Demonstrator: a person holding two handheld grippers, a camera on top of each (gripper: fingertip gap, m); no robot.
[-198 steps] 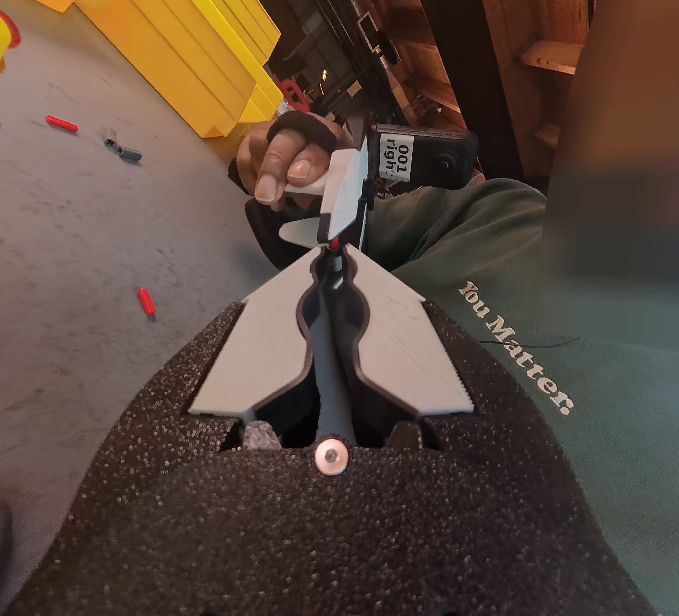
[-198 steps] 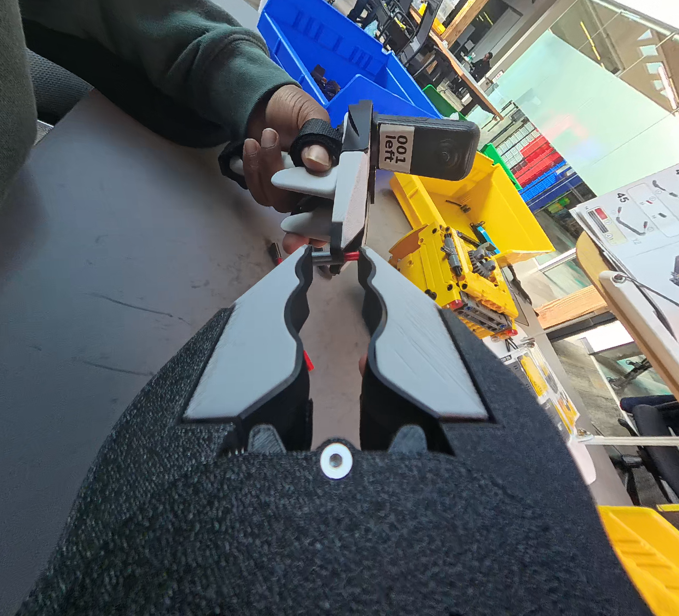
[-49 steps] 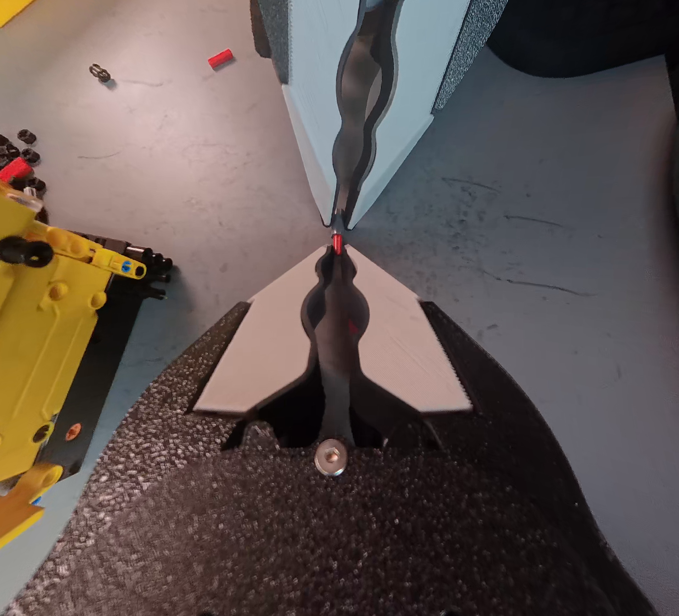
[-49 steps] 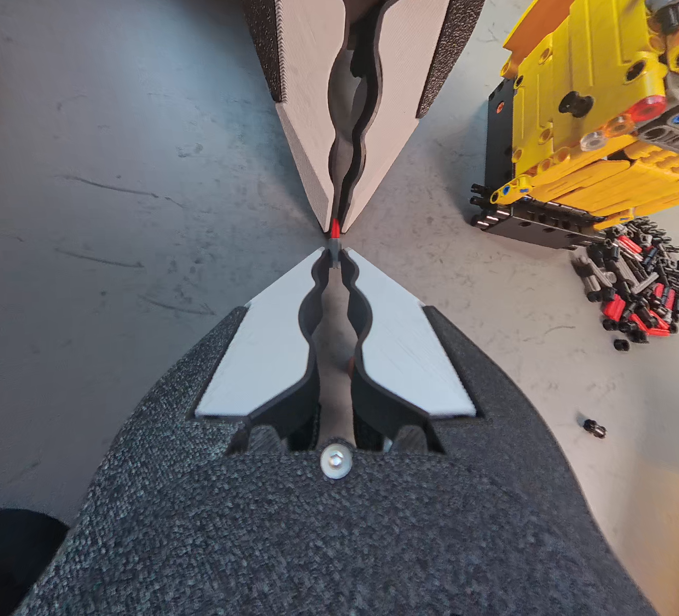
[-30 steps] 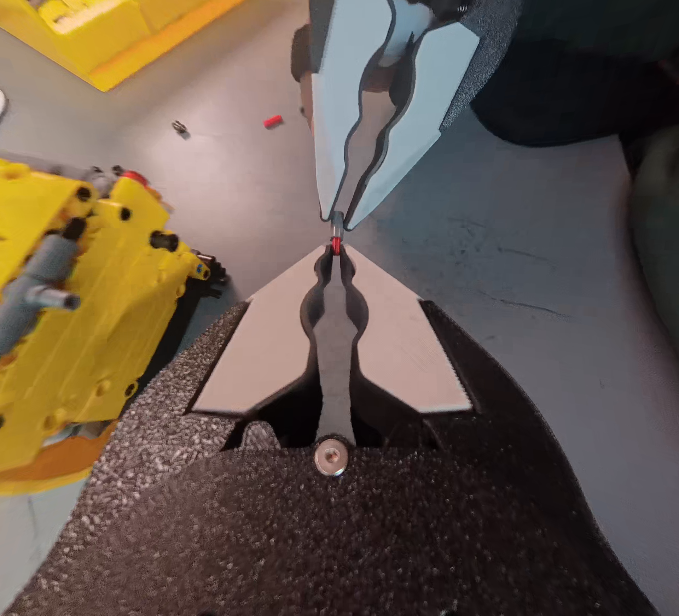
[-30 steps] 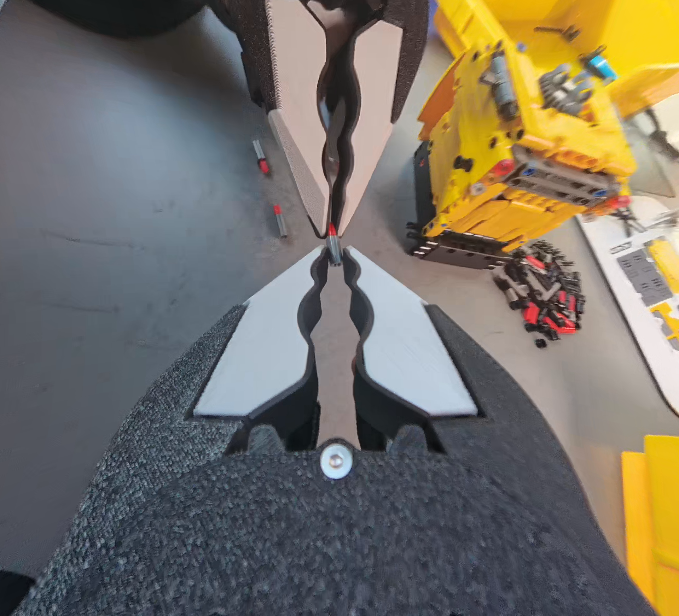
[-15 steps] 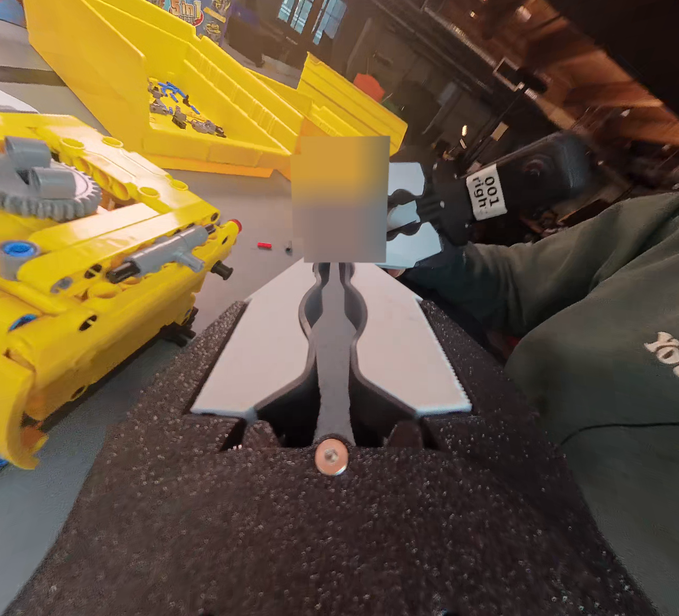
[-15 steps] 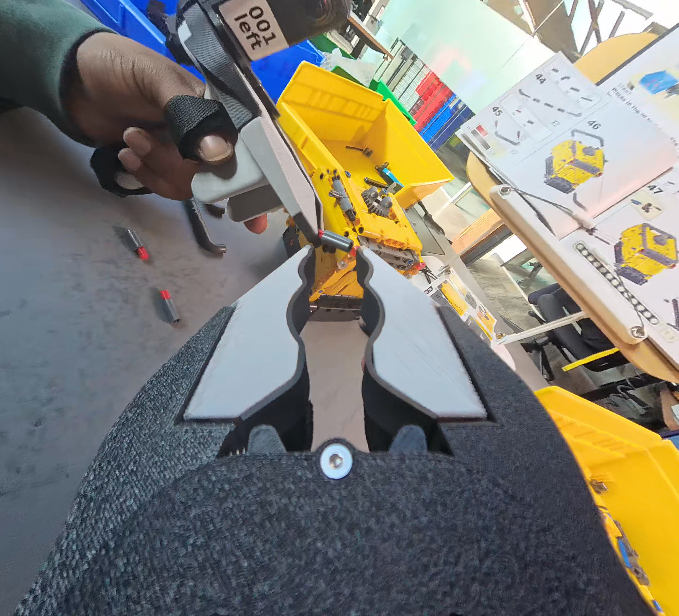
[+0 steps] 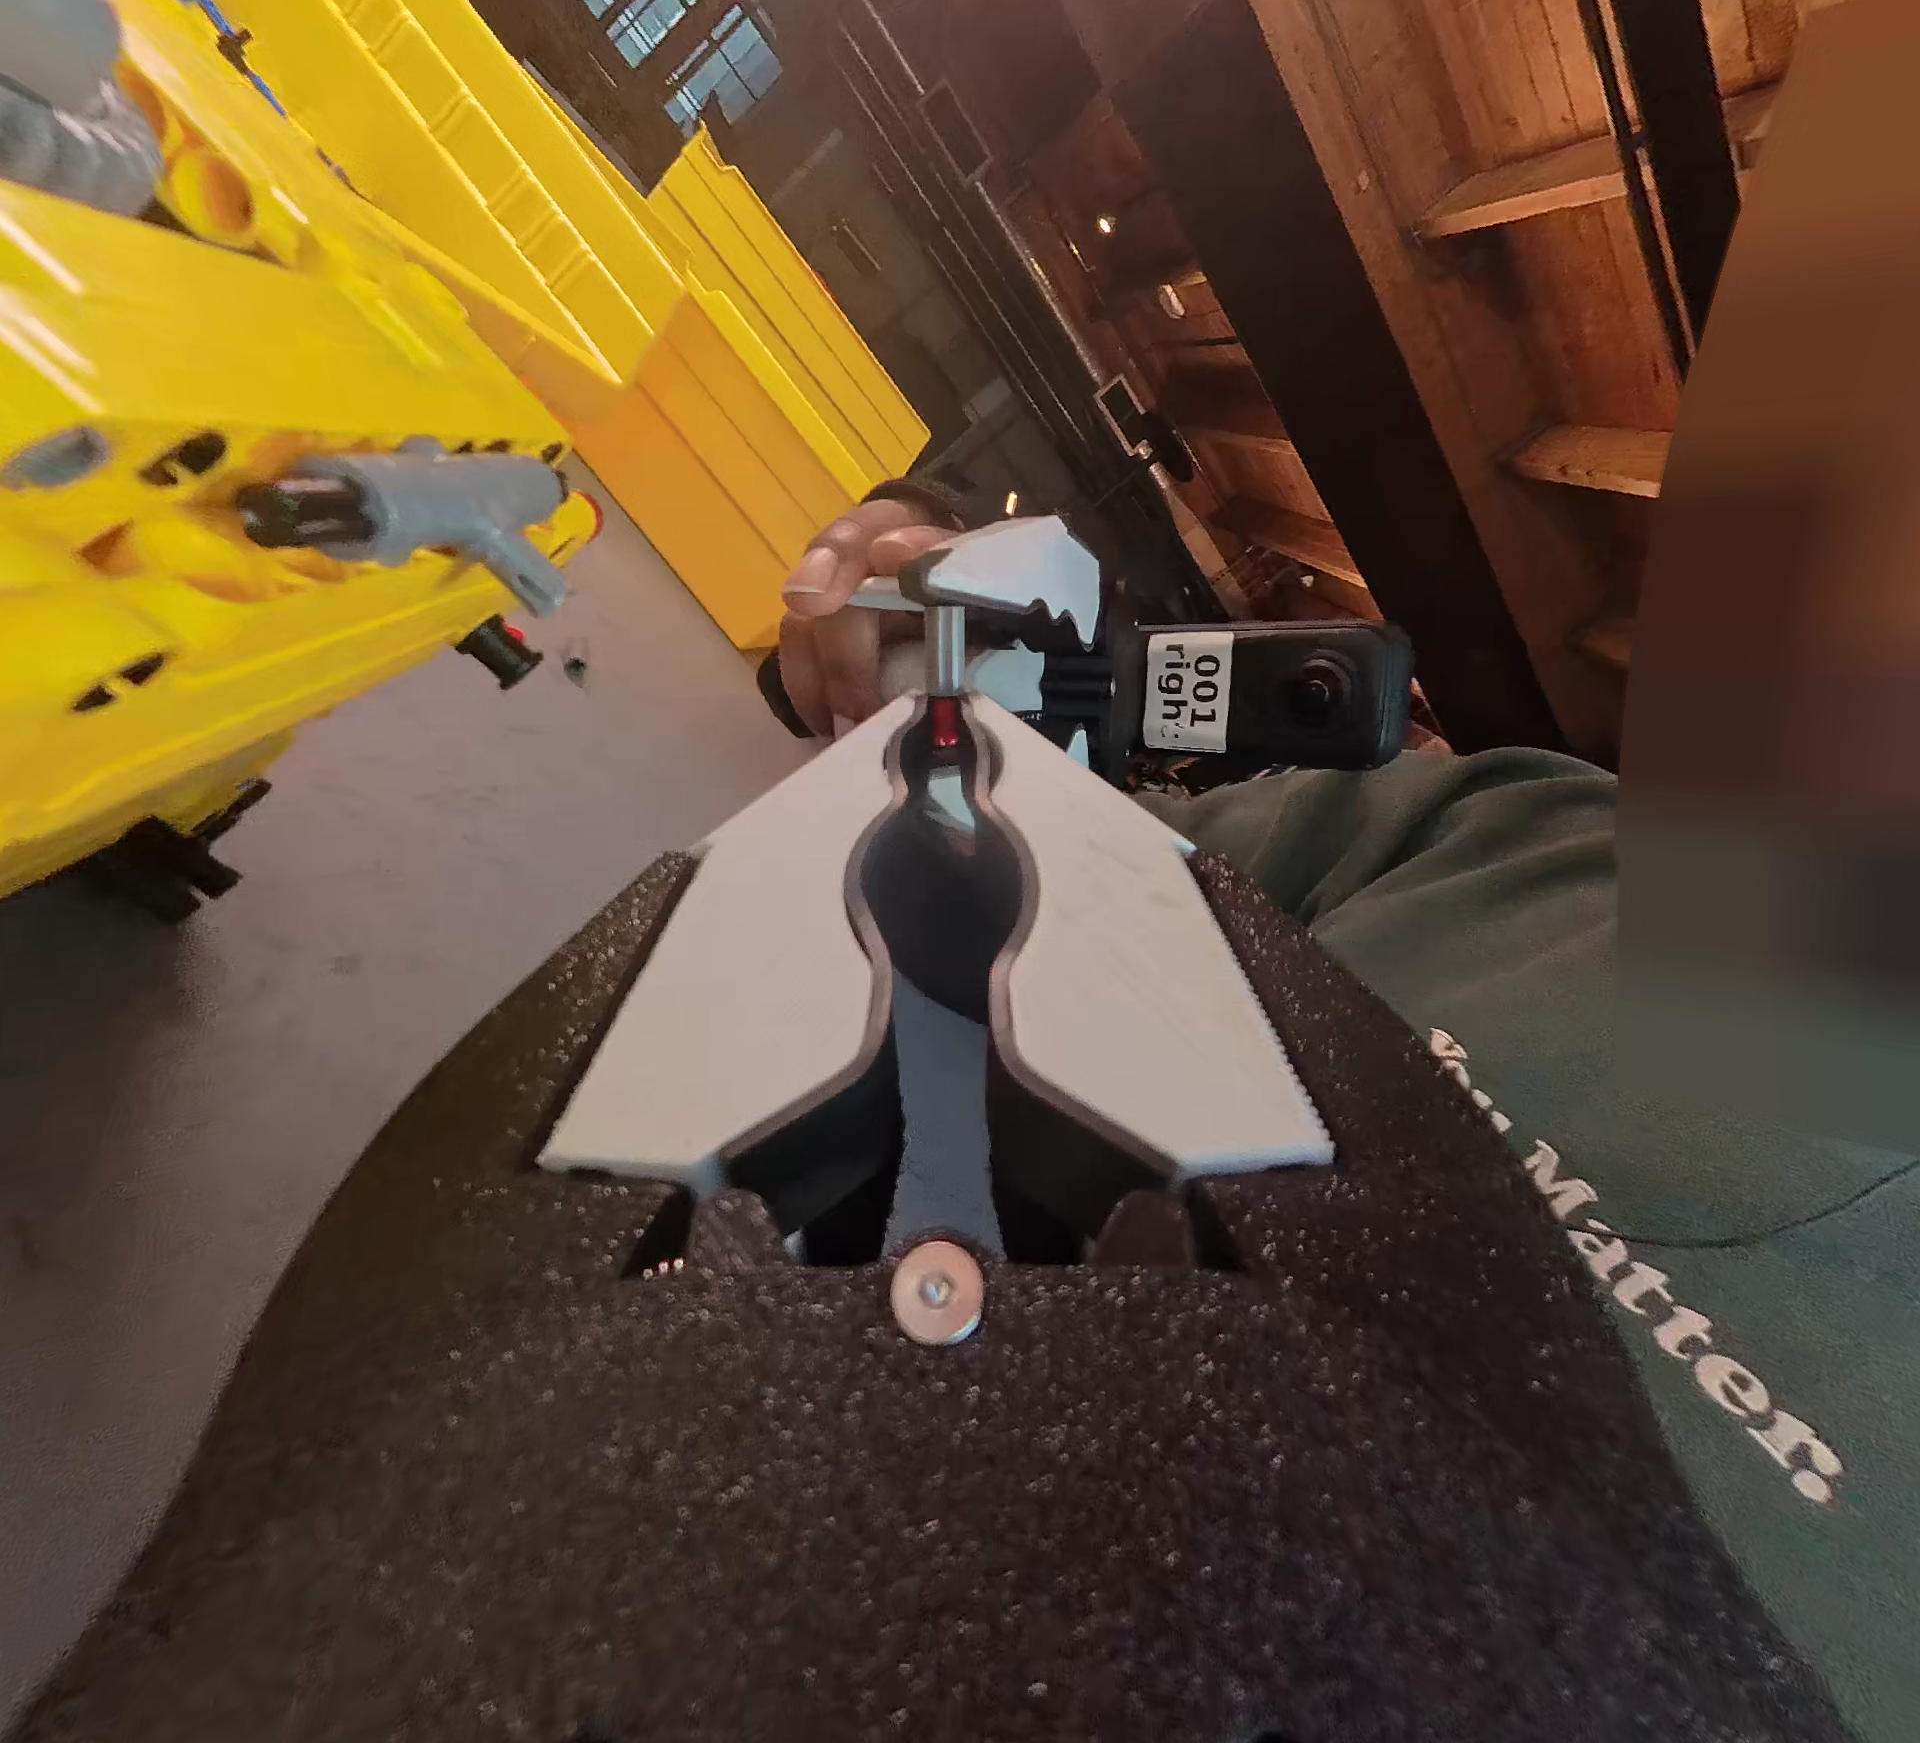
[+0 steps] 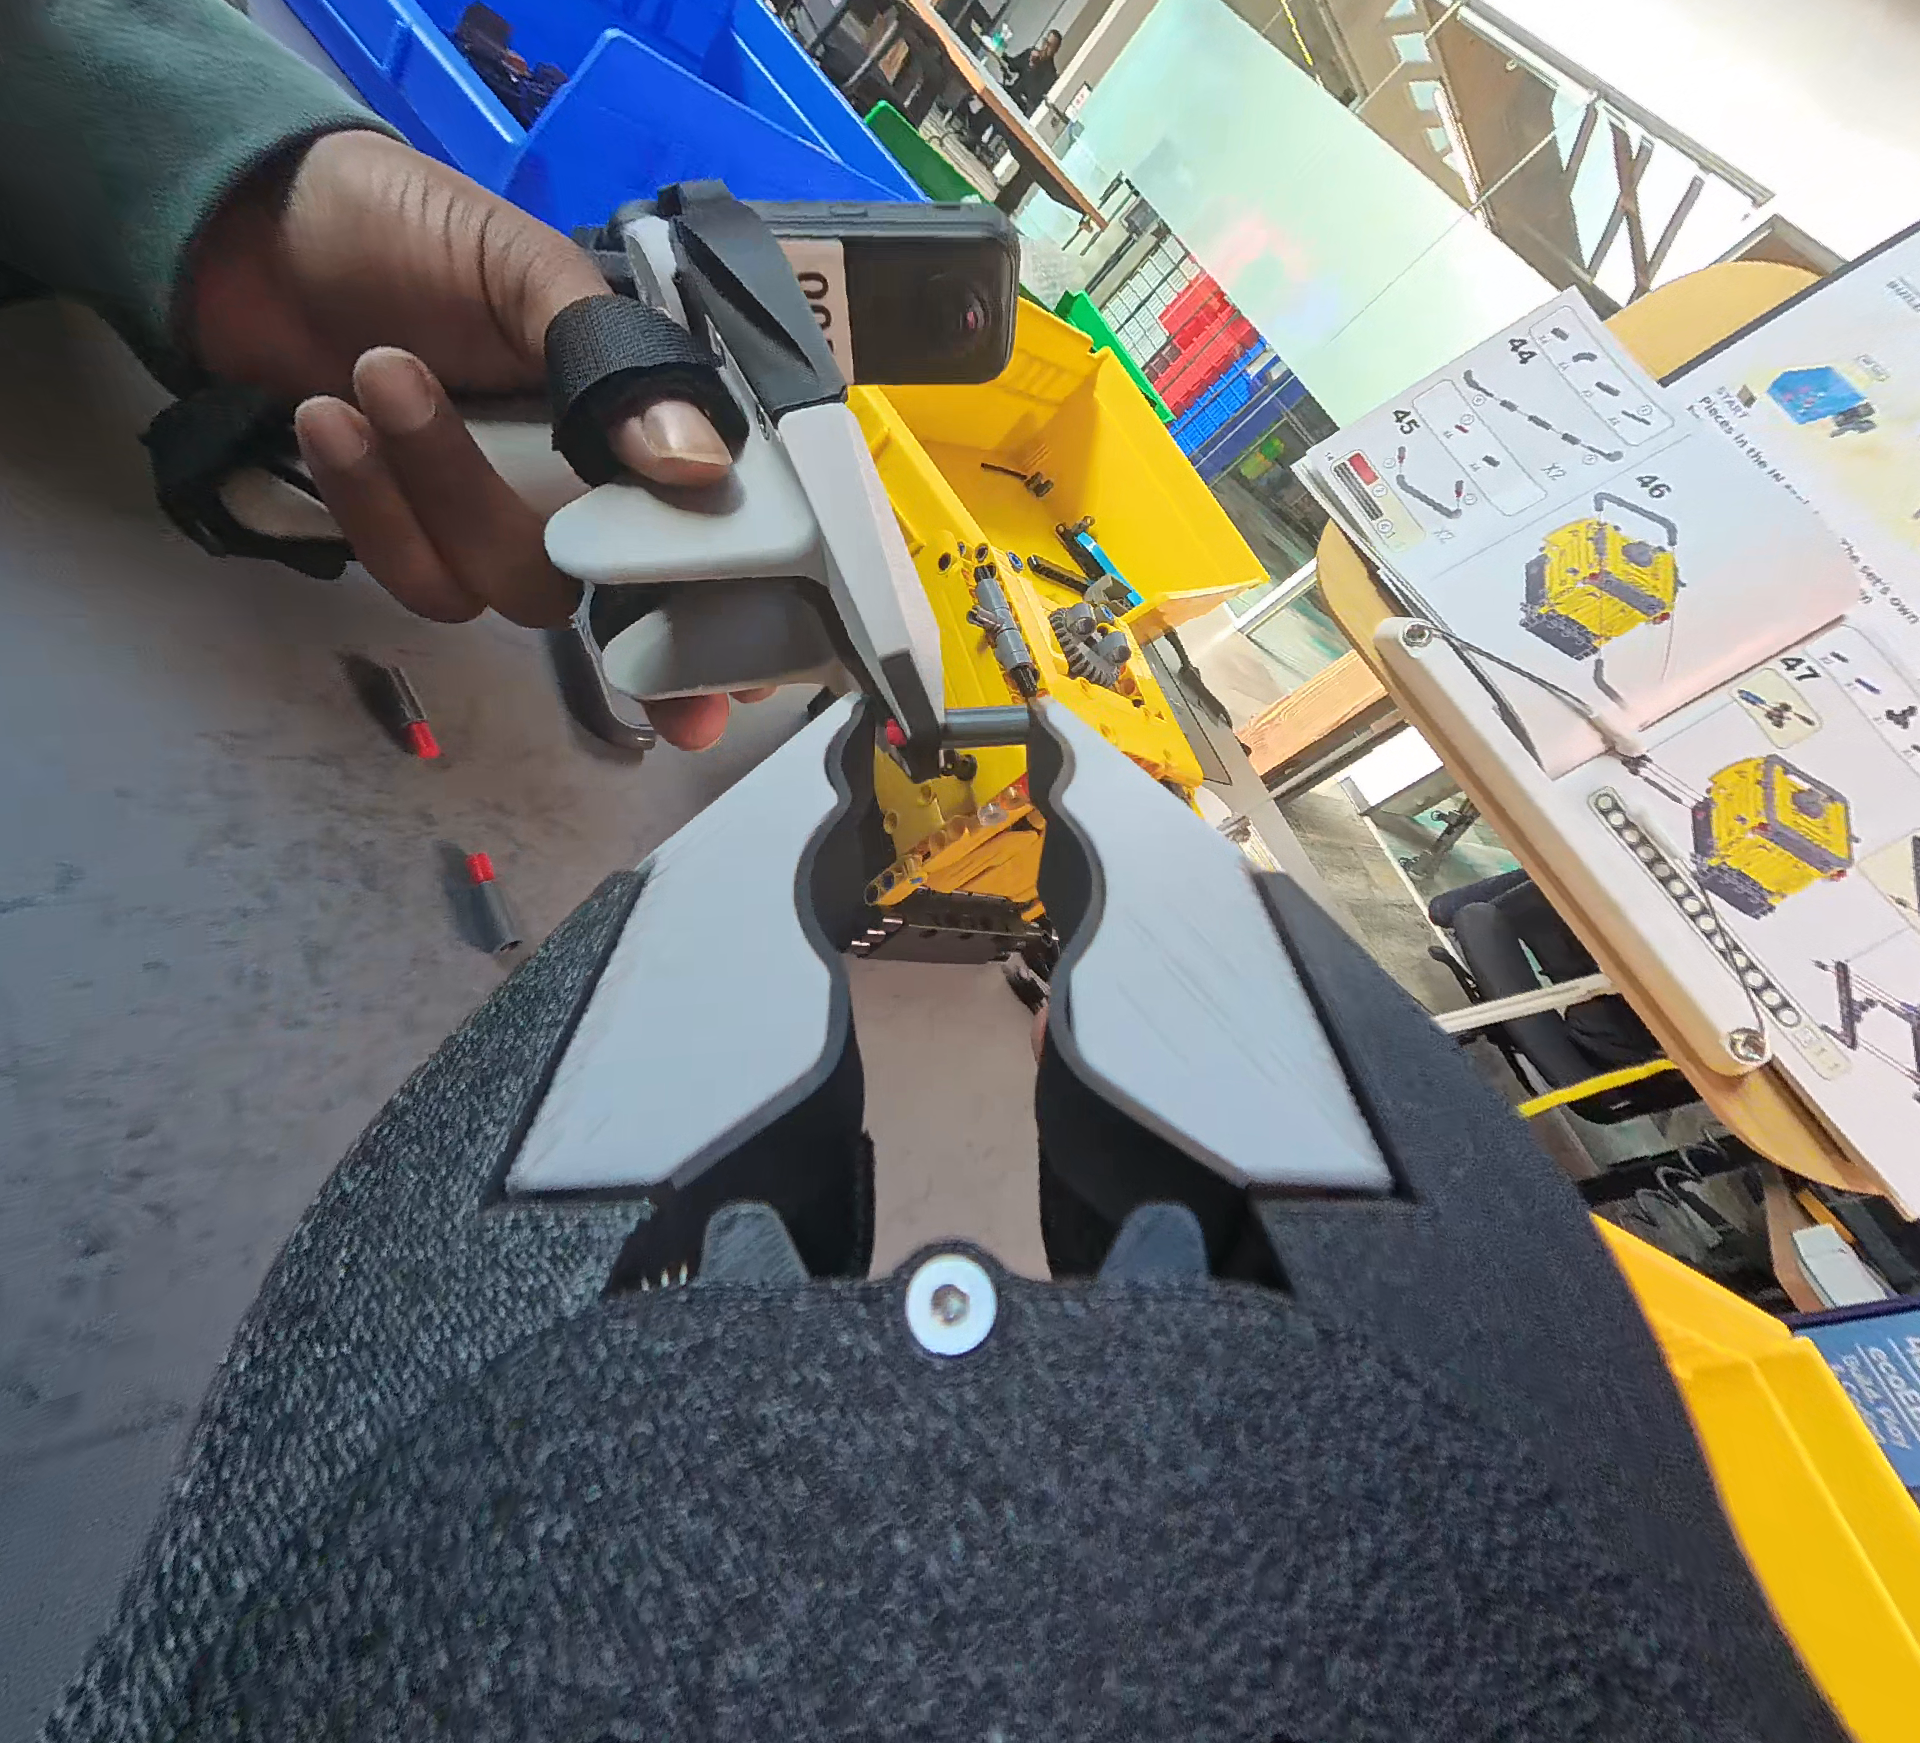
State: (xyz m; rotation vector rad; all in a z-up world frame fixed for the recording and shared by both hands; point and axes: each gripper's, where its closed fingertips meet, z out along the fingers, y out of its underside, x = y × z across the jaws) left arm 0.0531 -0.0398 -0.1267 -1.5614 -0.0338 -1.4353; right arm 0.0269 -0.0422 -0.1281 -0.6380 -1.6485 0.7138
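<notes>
My left gripper (image 9: pixel 943 719) is shut on the red end of a small pin (image 9: pixel 943 675), whose grey shaft sticks out past the tips. The shaft's far end touches a finger of my right gripper (image 9: pixel 977 576), seen side-on with a hand behind it. In the right wrist view my right gripper (image 10: pixel 945 719) stands open. The pin (image 10: pixel 982 719) lies across the gap, its grey end against the right fingertip (image 10: pixel 1044 727). The left gripper (image 10: pixel 902 729) reaches in from the left. Both are held above the grey table (image 10: pixel 208 862).
A yellow brick-built vehicle model (image 9: pixel 208 550) (image 10: pixel 1081 644) stands close by. Yellow bins (image 9: pixel 644 291) (image 10: pixel 1091 467) and blue bins (image 10: pixel 468 10) lie behind. An instruction booklet (image 10: pixel 1662 550) sits on a stand at right. Loose pins (image 10: pixel 400 706) (image 10: pixel 483 898) lie on the table. Both grippers' tips are close together, under 4 cm apart.
Both grippers have tilted and drawn closer together. The pin in the left gripper now lies across the right gripper's open gap, touching one fingertip. The left gripper stays shut on the red end.
</notes>
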